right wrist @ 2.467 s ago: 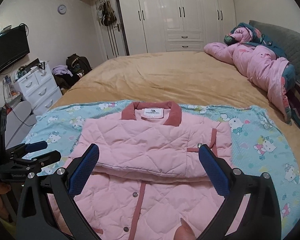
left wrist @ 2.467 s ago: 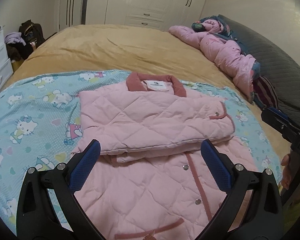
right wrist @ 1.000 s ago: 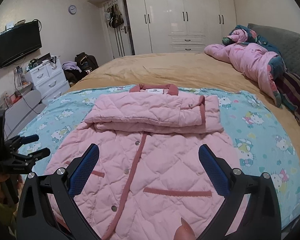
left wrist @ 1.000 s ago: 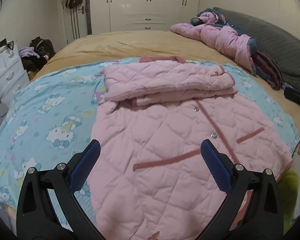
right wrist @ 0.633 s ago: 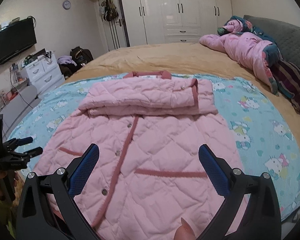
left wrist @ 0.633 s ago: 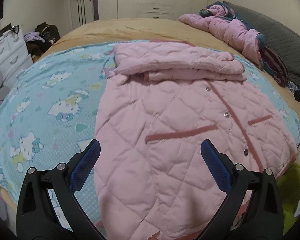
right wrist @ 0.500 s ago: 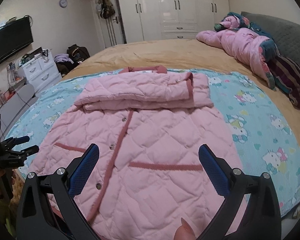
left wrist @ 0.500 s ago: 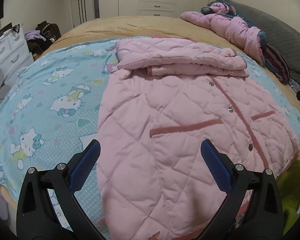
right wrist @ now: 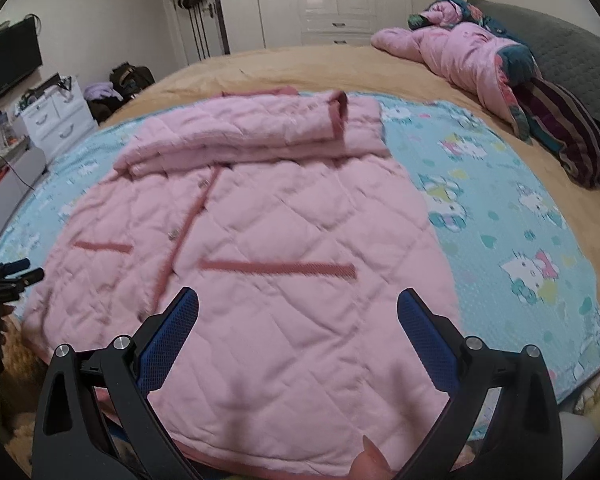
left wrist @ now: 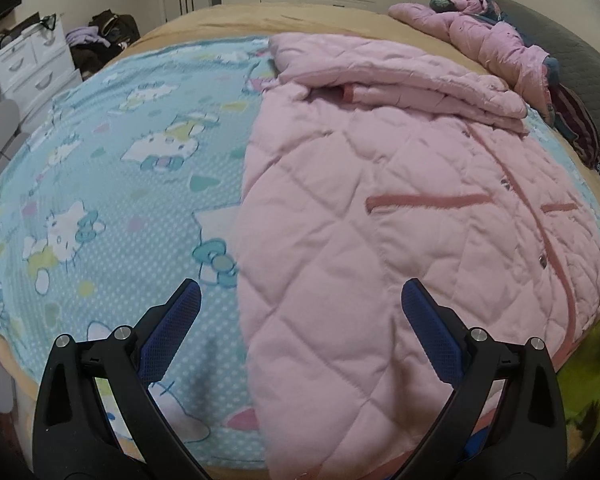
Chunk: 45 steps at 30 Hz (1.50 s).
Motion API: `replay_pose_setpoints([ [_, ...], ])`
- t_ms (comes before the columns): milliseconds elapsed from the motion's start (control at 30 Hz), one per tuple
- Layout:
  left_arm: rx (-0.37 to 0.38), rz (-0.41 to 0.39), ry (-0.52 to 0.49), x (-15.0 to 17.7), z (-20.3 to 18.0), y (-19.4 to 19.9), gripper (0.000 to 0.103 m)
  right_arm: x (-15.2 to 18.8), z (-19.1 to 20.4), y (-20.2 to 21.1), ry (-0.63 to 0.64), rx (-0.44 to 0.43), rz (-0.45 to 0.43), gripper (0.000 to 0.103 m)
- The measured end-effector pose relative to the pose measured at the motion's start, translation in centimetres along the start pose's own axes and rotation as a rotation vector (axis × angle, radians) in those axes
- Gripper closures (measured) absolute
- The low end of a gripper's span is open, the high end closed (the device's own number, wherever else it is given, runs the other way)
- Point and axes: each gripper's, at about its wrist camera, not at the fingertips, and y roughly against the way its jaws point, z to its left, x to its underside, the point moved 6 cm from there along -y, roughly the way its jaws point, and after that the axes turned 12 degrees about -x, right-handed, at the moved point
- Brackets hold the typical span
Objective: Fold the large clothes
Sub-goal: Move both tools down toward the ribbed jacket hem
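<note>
Left wrist view: pink quilted jacket (left wrist: 400,216) lying flat on the cartoon-print blanket (left wrist: 112,184), sleeves folded across its chest near the collar end, its long axis running from the hem at the near bed edge away toward the collar. Left gripper (left wrist: 300,320), jaws spread wide and empty, straddles the jacket's left side edge just above the hem corner. Right wrist view: right gripper (right wrist: 298,322), likewise released and holding nothing, hovers over the jacket's (right wrist: 260,248) hem on the opposite side. Both grippers appear about equally near the hem, so the likely next grasp is its two corners, lifted toward the collar.
</note>
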Motion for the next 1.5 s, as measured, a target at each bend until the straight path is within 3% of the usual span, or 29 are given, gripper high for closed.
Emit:
replay_pose_setpoints([
  [533, 0.034, 0.054, 0.019, 3.0, 1.3, -0.7, 0.009, 5.4, -7.1, 1.4, -0.134, 0.066, 0.088, 0.004],
  [867, 0.05, 0.082, 0.03, 4.1, 1.4, -0.8, 0.009, 8.0, -7.8, 0.7, -0.153, 0.001, 0.178, 0.004],
  [1300, 0.059, 0.11, 0.036, 5.0, 1.4, -0.8, 0.009, 9.5, -8.5, 0.5, -0.17, -0.048, 0.215, 0.004],
  [1500, 0.126, 0.127, 0.049, 5.5, 0.2, -0.6, 0.009, 10.3, -9.1, -0.4, -0.244, -0.154, 0.236, 0.004],
])
